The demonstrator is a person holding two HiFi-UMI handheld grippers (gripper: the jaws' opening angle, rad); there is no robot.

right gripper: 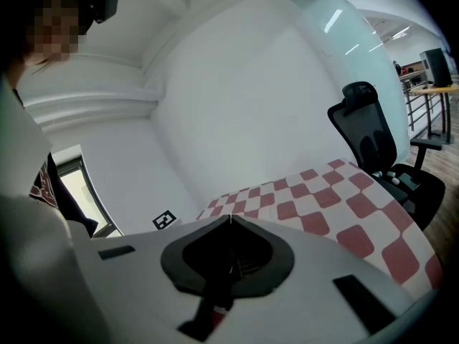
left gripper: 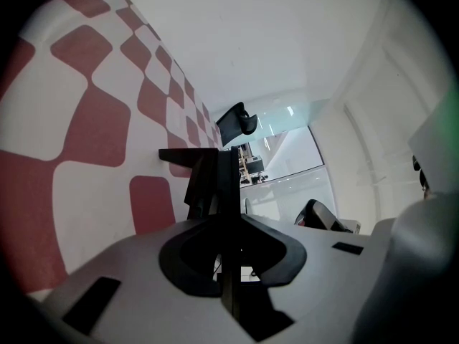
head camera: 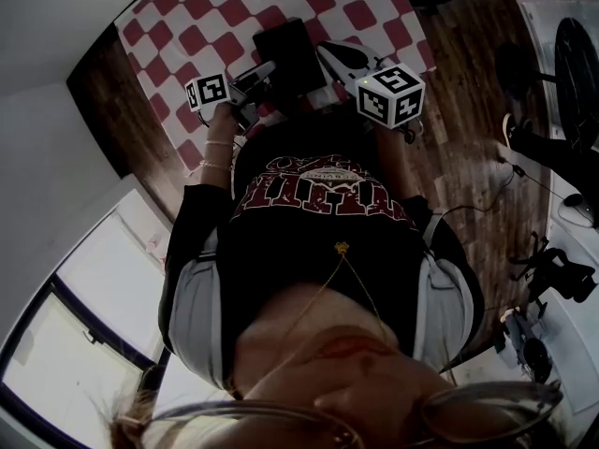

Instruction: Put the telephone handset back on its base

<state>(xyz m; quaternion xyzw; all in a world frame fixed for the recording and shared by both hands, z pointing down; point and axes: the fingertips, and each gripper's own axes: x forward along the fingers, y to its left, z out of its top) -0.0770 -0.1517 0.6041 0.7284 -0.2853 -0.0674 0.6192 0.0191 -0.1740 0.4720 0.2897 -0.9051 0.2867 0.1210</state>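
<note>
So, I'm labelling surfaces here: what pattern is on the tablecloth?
The tablecloth has red and white checks, clearest in the head view.

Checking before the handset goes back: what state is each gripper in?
Left gripper: closed, jaws together, nothing between them.
Right gripper: cannot be told; its jaws do not show.

White walls (right gripper: 237, 99), wooden floor (head camera: 468, 157), black office chair (right gripper: 369, 138), perhaps a window (head camera: 80, 288)

Head view dim and underexposed, window (head camera: 75, 288) washed out; both gripper views brighter, evenly lit, fisheye-bent, dark-cornered, soft up close
</note>
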